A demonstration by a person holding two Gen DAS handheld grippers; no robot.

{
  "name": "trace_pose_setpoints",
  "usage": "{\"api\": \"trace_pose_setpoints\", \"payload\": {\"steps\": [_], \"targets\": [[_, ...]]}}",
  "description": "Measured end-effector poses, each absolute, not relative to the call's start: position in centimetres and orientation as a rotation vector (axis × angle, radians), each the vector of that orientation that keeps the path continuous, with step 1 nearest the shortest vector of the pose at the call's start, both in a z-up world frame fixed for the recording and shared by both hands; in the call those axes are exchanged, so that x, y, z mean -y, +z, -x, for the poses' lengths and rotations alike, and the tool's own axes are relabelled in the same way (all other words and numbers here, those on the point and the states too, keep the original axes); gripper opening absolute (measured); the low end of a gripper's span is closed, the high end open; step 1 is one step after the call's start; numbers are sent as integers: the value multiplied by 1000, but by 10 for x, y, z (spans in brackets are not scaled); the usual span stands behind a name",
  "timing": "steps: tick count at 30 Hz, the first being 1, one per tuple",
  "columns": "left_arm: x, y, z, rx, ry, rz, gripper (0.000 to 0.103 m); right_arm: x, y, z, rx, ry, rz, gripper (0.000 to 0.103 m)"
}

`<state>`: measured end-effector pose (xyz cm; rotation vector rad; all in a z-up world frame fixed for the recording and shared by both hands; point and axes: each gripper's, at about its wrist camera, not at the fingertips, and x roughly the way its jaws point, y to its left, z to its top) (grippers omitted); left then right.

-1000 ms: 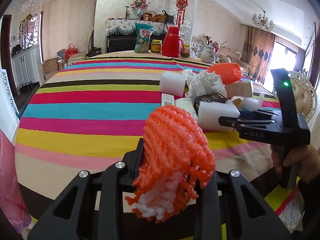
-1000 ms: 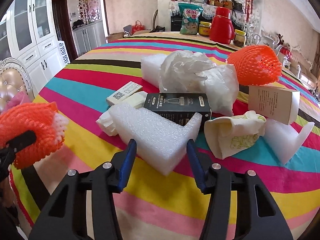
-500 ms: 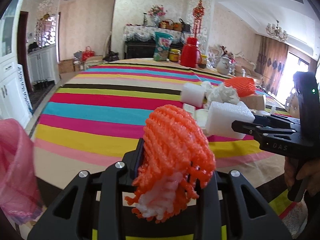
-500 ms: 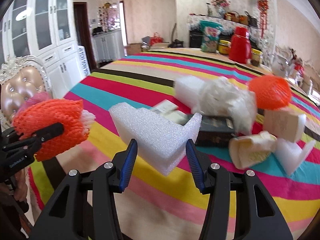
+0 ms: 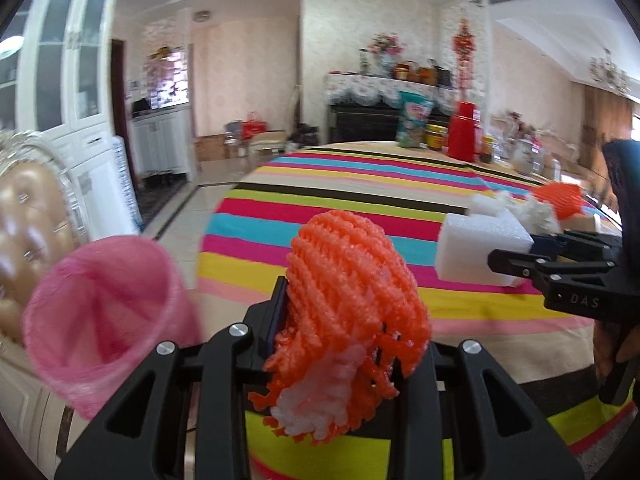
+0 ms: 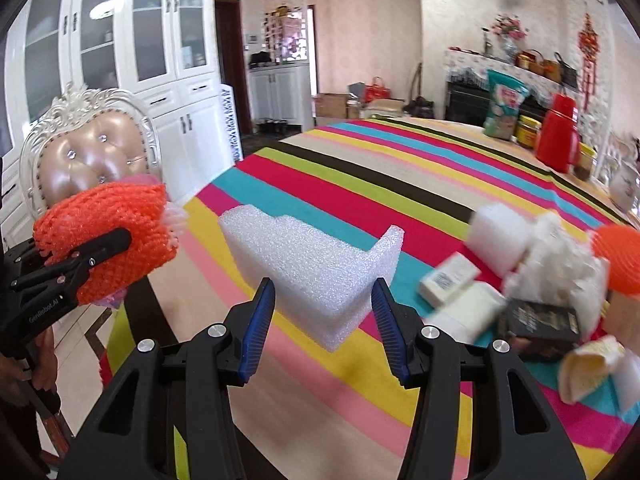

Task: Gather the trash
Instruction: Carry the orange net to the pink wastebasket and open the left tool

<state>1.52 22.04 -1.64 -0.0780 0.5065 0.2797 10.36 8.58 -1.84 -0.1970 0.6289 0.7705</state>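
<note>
An orange foam net (image 5: 352, 300) — a white foam net tucked inside it and showing at its lower end — is clamped between the narrow-set fingers of the left gripper (image 5: 348, 320). Its long axis stands roughly upright between the fingers, the frayed end hanging down towards the camera. It is carried off the table's near edge, beside a pink bag (image 5: 104, 320) whose open mouth faces up and to the right, in front of a padded chair (image 6: 92, 156).

A white L-shaped foam block (image 6: 316, 264) is gripped by the right gripper (image 6: 324, 312), its blue pads (image 6: 260, 324) pressed on the block's two sides at a middling width. The block is held clear above the striped tablecloth (image 6: 392, 184), its long axis lying across the fingers and its short raised arm to the right. Both grippers are tilted downwards, each handle held in a hand (image 5: 612, 344).

More trash — foam pieces, crumpled paper (image 6: 560, 260), a black box (image 6: 540, 320) and a second orange net (image 6: 618, 260) — lies towards the table's right edge.
</note>
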Motion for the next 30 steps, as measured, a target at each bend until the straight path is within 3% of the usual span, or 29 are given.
{"api": "trace_pose_setpoints", "payload": {"steps": [17, 30], "targets": [[-333, 12, 37, -417, 667, 92, 33, -248, 6, -85, -525, 1010, 220, 49], [-456, -34, 46, -555, 729, 231, 38, -356, -20, -64, -536, 1124, 340, 50]]}}
